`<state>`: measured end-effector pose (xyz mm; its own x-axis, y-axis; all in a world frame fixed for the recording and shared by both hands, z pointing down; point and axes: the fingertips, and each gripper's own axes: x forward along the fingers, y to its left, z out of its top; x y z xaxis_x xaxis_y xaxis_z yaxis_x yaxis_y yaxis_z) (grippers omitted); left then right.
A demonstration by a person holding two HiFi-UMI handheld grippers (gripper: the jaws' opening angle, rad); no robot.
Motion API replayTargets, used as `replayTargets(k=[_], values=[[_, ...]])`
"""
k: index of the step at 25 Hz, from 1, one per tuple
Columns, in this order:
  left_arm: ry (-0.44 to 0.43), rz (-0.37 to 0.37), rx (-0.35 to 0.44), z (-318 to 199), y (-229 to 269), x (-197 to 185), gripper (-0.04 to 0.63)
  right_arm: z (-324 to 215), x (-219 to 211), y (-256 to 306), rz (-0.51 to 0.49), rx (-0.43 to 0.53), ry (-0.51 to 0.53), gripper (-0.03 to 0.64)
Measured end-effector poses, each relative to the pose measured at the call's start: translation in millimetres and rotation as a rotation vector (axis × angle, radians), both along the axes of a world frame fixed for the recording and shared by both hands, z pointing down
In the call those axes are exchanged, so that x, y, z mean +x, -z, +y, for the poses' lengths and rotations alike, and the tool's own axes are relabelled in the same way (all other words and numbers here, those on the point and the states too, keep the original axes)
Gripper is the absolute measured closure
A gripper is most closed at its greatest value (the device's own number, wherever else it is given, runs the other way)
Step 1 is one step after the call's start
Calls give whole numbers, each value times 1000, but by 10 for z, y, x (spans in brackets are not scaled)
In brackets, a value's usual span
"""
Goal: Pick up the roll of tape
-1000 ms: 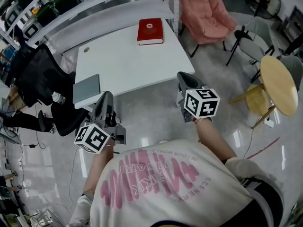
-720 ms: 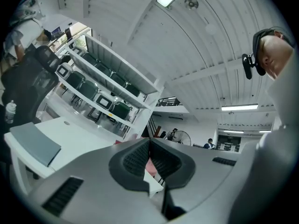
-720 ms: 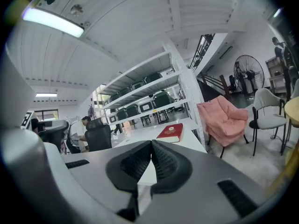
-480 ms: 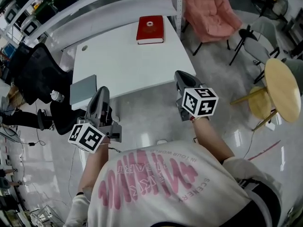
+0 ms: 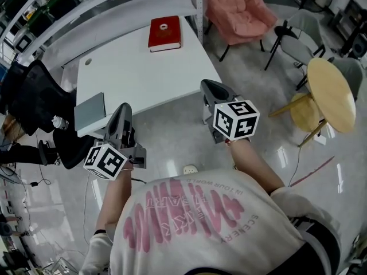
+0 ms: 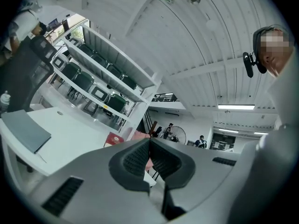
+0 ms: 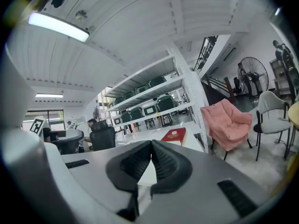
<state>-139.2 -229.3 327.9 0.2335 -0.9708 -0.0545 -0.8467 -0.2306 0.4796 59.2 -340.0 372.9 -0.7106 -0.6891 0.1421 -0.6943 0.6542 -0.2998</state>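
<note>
**Tape lies at the far end of the desk, both tongs closed and well short of it**

The small white roll of tape (image 5: 164, 26) lies flat on top of a red hardcover book (image 5: 164, 36). The book sits at the far end of the white rectangular desk (image 5: 143, 73), close to the grey metal shelving (image 5: 114, 2) behind it.

The person stands at the near side of the desk with both tools held out level towards it. In the head view the left tongs (image 5: 122, 109) reach the desk's near edge, just beside a flat grey pad (image 5: 90, 112) that lies on the near left corner. The right tongs (image 5: 207, 86) are at the near right corner. The bare white desk top stretches between both tips and the roll, so the roll is well apart from either. Seen from above, it lies ahead of the gap between the two tools.

In the left gripper view the jaws are pressed together with nothing in them, and the red book shows just left of their tips, partly hidden by the jaw. In the right gripper view the jaws are also together and empty. There the book appears just above and to the right of the tips, and the roll shows only as a pale spot on its cover.

A pink fabric armchair (image 5: 238, 10) stands on the floor to the right of the desk.
</note>
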Motion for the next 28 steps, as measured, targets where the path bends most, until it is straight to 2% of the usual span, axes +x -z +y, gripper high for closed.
replayTargets(k=[6,10,15,22,26,28], values=[[-31,-22,-50,-162,-157,159,571,-108,43,-31,-6,-17,-8,603],[-31,-19,-81,-347,-240,-9,571,-331,-82,-68,-3,-21,-20,603],[-38,-18,-61,-575,-224,-197,571,-616,-224,-124,-11,-30,-38,603],[-30,-23,-43,-838,-283,-473,571,-869,-469,-89,-2,6,-36,604],[9,-88,-115,-964,-480,-646,571,-967,-598,-106,10,24,-25,604],[22,-68,-145,-961,-589,-704,571,-994,-632,-144,9,17,-22,603]])
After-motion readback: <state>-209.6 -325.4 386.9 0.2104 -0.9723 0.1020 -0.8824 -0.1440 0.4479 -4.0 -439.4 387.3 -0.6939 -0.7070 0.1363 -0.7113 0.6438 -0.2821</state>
